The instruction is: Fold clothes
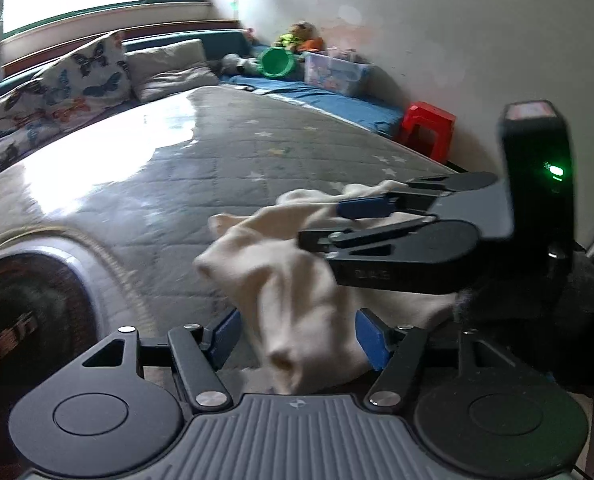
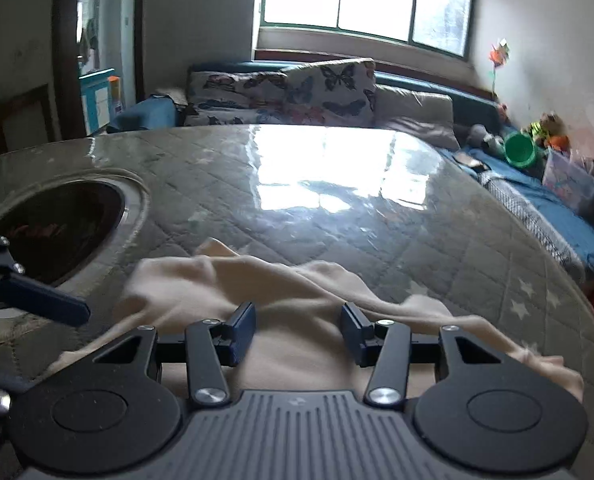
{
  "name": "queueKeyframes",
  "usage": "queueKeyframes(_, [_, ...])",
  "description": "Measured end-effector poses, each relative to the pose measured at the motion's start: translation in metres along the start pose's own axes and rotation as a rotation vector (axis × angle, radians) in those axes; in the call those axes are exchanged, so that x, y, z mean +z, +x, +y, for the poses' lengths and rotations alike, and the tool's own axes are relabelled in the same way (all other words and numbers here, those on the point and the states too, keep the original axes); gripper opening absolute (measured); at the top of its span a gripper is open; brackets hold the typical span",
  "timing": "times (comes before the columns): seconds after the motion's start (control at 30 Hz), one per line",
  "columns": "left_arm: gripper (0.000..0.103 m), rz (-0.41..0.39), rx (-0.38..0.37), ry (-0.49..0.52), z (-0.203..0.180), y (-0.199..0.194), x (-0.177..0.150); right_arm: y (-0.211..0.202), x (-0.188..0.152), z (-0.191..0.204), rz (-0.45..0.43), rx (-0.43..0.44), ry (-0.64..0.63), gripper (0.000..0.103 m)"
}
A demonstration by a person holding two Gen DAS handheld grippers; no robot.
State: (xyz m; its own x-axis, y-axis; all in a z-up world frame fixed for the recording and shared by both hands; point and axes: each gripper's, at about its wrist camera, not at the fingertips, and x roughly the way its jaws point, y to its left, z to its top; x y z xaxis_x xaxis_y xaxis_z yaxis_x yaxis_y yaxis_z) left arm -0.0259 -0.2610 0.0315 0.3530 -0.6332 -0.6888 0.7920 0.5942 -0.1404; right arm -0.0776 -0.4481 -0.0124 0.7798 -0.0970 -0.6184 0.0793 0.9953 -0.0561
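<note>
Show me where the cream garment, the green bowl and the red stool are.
cream garment (image 2: 297,344): right wrist view, on the flat cloth between the jaws.
green bowl (image 1: 276,62): left wrist view, on its inside, facing the camera.
red stool (image 1: 429,118): left wrist view, on its top near the wall.

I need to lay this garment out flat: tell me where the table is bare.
The grey quilted table cover lies bare beyond the cream cloth garment, up to the butterfly-print cushions, and rightwards toward the blue mat. To the left it is crowded: the round dark recess, the left gripper and the right gripper share the near edge.
</note>
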Motion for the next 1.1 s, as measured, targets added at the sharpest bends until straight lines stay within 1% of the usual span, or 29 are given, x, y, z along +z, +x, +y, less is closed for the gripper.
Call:
queueKeyframes(0.2, [0.072,0.008,0.072,-0.078,0.024,-0.02,-0.012,-0.017,0.007,0.022,-0.047,0.068,-0.011,0.05])
queueKeyframes(0.3, [0.073,0.006,0.119,-0.115,0.038,-0.033,-0.02,-0.022,0.011,0.04,-0.062,0.12,-0.032,0.05])
queueKeyframes(0.33, [0.074,0.004,0.139,-0.127,0.042,-0.038,-0.024,-0.022,0.013,0.047,-0.065,0.139,-0.042,0.053])
queueKeyframes(0.4, [0.079,-0.001,0.182,-0.149,0.051,-0.05,-0.032,-0.022,0.015,0.062,-0.07,0.177,-0.062,0.055])
queueKeyframes(0.53, [0.082,-0.002,0.279,-0.19,0.071,-0.073,-0.052,-0.015,0.017,0.096,-0.069,0.24,-0.108,0.055])
queueKeyframes(0.63, [0.084,0.007,0.338,-0.245,0.089,-0.089,-0.071,-0.005,0.019,0.115,-0.053,0.279,-0.123,0.055])
queueKeyframes(0.83, [0.085,0.016,0.458,-0.354,0.123,-0.114,-0.106,0.013,0.019,0.151,-0.023,0.328,-0.159,0.055])
queueKeyframes(0.87, [0.086,0.01,0.472,-0.37,0.127,-0.118,-0.11,0.015,0.018,0.155,-0.019,0.336,-0.165,0.055])
queueKeyframes(0.9, [0.089,0.001,0.49,-0.379,0.13,-0.122,-0.113,0.017,0.018,0.158,-0.016,0.34,-0.171,0.056])
queueKeyframes(0.97, [0.089,-0.008,0.525,-0.401,0.137,-0.129,-0.12,0.021,0.017,0.167,-0.011,0.349,-0.184,0.056])
queueKeyframes(1.03, [0.089,-0.026,0.548,-0.42,0.142,-0.135,-0.124,0.024,0.017,0.172,-0.006,0.355,-0.188,0.059])
queueKeyframes(1.1, [0.091,-0.048,0.574,-0.437,0.147,-0.141,-0.127,0.027,0.016,0.176,-0.001,0.361,-0.19,0.06])
